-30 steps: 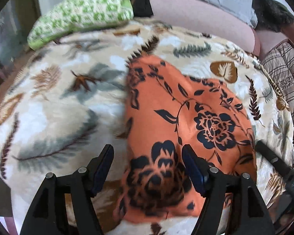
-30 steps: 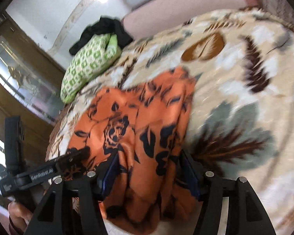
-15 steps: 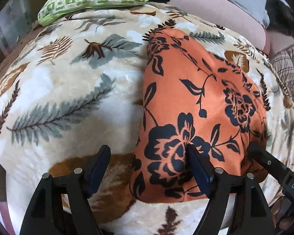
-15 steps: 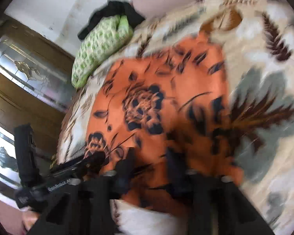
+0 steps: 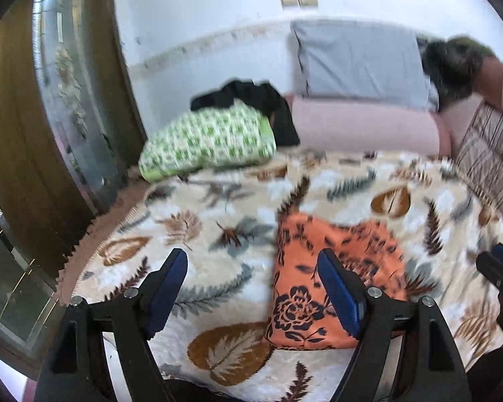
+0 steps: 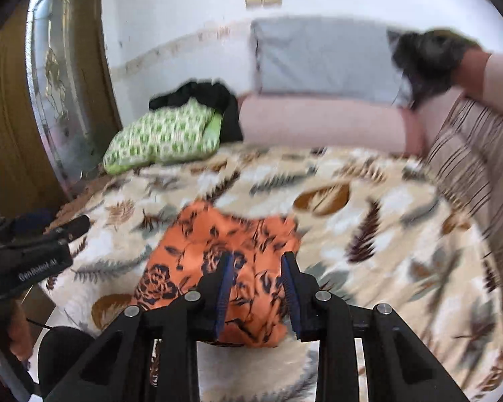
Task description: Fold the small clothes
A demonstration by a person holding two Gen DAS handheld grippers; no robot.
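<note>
- Orange cloth [image 5: 332,288]: a folded piece with a dark flower print, lying flat on the leaf-patterned blanket [image 5: 218,234] near its front edge; no gripper touches it.
- Left gripper [image 5: 251,296]: jaws stand wide apart and hold nothing. It is raised above the bed, its right finger [image 5: 338,294] seen in front of the cloth's near left part and its left finger over bare blanket.
- Right gripper [image 6: 258,291]: jaws stand fairly close but are opening; nothing is pinched between them. The cloth's near edge shows through the gap, lying on the blanket below and clear of the pads.
- Each gripper appears at the edge of the other's view: the right one at the far right of the left view, the left one at the far left of the right view, where part of a hand [image 6: 16,331] shows below it.
- Green pillow [image 5: 208,140]: at the blanket's far left corner, with a black garment [image 5: 251,100] heaped behind it.
- Pink bolster [image 5: 362,127] and grey pillow [image 5: 358,63]: along the far side, against the white wall.
- Striped cover [image 6: 469,160]: at the right edge of the bed.
- Both views are slightly blurred.
</note>
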